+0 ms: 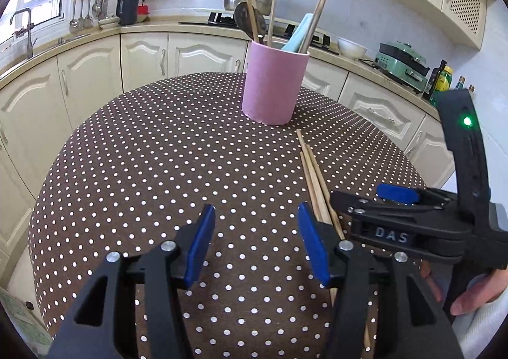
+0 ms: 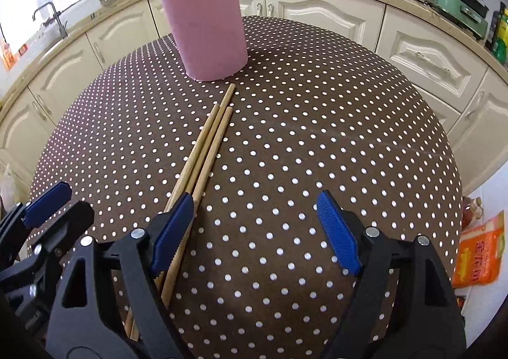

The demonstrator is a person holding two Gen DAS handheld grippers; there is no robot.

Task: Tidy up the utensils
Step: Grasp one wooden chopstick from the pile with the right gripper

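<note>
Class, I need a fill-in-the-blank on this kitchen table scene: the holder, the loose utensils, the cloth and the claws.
1. The cylindrical utensil holder is coloured ____.
2. The number of wooden chopsticks lying loose on the tablecloth is ____.
3. The brown tablecloth is patterned with white ____.
4. The right claw holds ____ between its blue pads.

Missing words: pink; three; dots; nothing

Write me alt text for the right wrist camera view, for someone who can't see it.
Three wooden chopsticks lie loose on a brown polka-dot tablecloth, running toward a pink utensil holder already holding utensils. The open right gripper hovers empty over the cloth, its left finger beside the chopsticks' near ends.
</note>
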